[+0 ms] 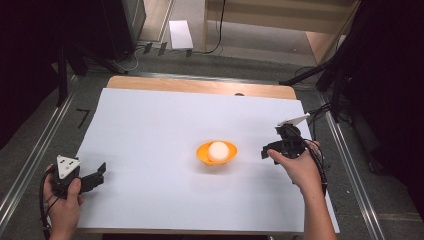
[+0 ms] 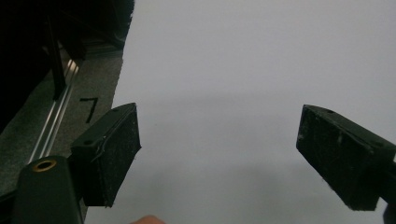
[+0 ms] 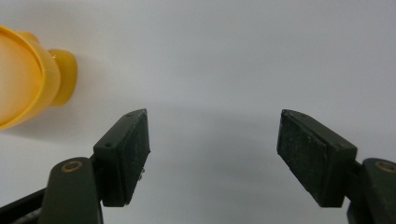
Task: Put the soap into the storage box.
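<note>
An orange bowl (image 1: 202,154) with a short foot stands upright near the middle of the white sheet (image 1: 150,130), holding a white ball (image 1: 219,150) that rises above its rim, with both well clear of the sheet's edges.

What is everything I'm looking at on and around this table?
bowl: one, orange, middle of the white sheet, a little right of centre
ball: one, white, inside the bowl
sheet: one, white, covering most of the tabletop
table: one, wooden, a strip showing beyond the sheet's far edge
flat white object: one, on the floor beyond the table
shelf unit: one, light wood, far right of the floor
left gripper: one, black with a grey three-cornered plate, near left edge of the sheet, jaws apart, nothing between them
right gripper: one, black, right of the bowl, jaws apart and empty in its own view
hands: two, one holding each gripper
</note>
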Demonstrator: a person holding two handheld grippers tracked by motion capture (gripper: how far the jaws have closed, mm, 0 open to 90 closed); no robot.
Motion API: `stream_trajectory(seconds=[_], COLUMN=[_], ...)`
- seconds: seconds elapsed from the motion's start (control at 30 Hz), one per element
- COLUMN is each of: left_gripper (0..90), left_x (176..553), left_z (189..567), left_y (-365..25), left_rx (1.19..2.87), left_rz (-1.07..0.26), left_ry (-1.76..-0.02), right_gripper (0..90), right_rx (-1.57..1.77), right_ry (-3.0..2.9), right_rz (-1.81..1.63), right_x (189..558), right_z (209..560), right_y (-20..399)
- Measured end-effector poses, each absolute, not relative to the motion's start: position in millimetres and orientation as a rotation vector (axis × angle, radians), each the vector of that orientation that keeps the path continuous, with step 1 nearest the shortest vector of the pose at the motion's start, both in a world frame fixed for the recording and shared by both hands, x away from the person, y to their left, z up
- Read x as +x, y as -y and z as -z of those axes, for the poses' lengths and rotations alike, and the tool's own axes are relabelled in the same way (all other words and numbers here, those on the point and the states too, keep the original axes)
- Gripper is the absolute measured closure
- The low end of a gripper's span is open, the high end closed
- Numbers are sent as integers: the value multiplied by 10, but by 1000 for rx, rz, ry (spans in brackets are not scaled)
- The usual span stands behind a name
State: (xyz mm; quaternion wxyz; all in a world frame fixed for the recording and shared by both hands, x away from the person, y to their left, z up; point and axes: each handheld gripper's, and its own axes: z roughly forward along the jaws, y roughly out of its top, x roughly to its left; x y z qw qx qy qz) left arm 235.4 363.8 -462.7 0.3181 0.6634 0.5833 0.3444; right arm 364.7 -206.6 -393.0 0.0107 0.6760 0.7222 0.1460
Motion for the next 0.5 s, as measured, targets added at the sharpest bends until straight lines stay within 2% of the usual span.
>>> stream_trajectory(seconds=[0.5], left_gripper=[144], left_x=[2354], left_z=[4627], left_y=[-3637], left_rx=[1745], left_rz=[-906], left_ry=[-1536], right_gripper=[211], right_rx=[2108], right_ry=[-2188], right_rz=[-542], right_x=[3474], right_z=[4079], right_y=[2378])
